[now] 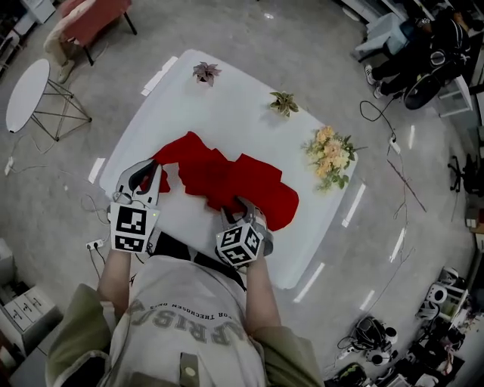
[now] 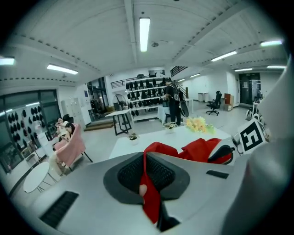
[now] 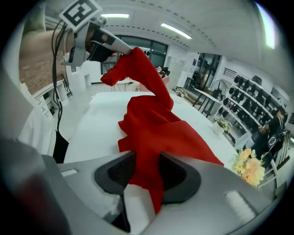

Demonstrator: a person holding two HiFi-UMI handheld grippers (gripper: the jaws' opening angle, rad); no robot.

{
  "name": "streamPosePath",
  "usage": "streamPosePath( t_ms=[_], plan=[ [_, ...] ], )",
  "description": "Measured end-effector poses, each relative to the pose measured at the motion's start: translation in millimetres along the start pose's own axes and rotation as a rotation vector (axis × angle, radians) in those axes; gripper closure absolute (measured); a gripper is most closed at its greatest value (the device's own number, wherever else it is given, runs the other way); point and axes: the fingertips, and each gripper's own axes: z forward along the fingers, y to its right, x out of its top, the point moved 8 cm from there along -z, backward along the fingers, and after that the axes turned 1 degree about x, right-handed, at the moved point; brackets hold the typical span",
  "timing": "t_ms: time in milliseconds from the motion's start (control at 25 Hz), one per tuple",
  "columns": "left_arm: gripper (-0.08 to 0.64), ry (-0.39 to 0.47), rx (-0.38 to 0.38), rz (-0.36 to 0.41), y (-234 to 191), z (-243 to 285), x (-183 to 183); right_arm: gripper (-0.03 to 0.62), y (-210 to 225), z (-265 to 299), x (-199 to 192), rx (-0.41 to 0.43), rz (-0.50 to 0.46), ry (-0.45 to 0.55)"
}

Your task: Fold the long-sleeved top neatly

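The red long-sleeved top [image 1: 227, 178] lies crumpled across the white table [image 1: 227, 106]. My left gripper [image 1: 150, 178] is shut on its left end, a sleeve that it holds lifted off the table. In the left gripper view a red strip [image 2: 149, 183] is pinched between the closed jaws [image 2: 146, 158]. My right gripper [image 1: 243, 208] is down on the near edge of the top, pointing steeply down. In the right gripper view a fold of red cloth [image 3: 156, 124] runs between its partly open jaws [image 3: 147, 167], with a gap still showing beside it.
Two small potted plants [image 1: 206, 72] [image 1: 284, 103] stand at the table's far edge and a yellow flower bouquet [image 1: 330, 155] at its right. A round side table [image 1: 26, 94] and a pink chair [image 1: 91, 19] stand on the floor to the left.
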Motion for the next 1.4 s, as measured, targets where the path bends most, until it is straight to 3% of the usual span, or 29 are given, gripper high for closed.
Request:
streamPosePath(
  t_ms=[120,280,400,560,680,840,880,920,960,1000,1120,1240,1320,1400],
  plan=[
    [0.535,0.020,0.045,0.012,-13,-10,9,0.548,9,-20,1,-0.009,0.065,0.063],
    [0.535,0.004,0.062,0.057,-33,-27,10,0.555,32,-80,-3,-0.042,0.217,0.175],
    [0.535,-0.074,0.045,0.089,-47,-36,-12,0.557,53,-134,-32,-0.112,0.314,0.184],
    [0.535,-0.239,-0.003,0.112,-55,-41,-62,0.557,61,-179,-100,-0.164,0.391,0.033],
    [0.535,-0.358,-0.043,0.119,-57,-34,-104,0.557,48,-177,-147,-0.150,0.460,-0.092],
    [0.535,-0.484,-0.080,0.176,-59,-21,-145,0.557,30,-150,-177,-0.137,0.431,-0.242],
    [0.533,-0.499,-0.079,0.188,-60,-20,-148,0.554,29,-147,-176,-0.137,0.430,-0.251],
    [0.524,-0.506,-0.074,0.195,-61,-20,-147,0.506,29,-146,-172,-0.123,0.438,-0.245],
    [0.448,-0.502,-0.073,0.196,-63,-21,-141,0.321,29,-147,-164,-0.098,0.454,-0.226],
    [0.337,-0.483,-0.080,0.188,-65,-23,-131,0.217,31,-151,-152,-0.076,0.474,-0.191],
    [0.295,-0.338,-0.141,0.169,-61,-13,-78,0.209,52,-162,-101,-0.070,0.506,-0.006],
    [0.295,-0.211,-0.266,0.239,-26,38,-31,0.210,78,-131,-54,-0.031,0.497,0.114],
    [0.295,-0.204,-0.343,0.295,4,78,-13,0.212,86,-90,-36,0.036,0.489,0.085],
    [0.296,-0.275,-0.425,0.351,31,112,-12,0.232,89,-55,-31,0.069,0.474,-0.005]
  ],
)
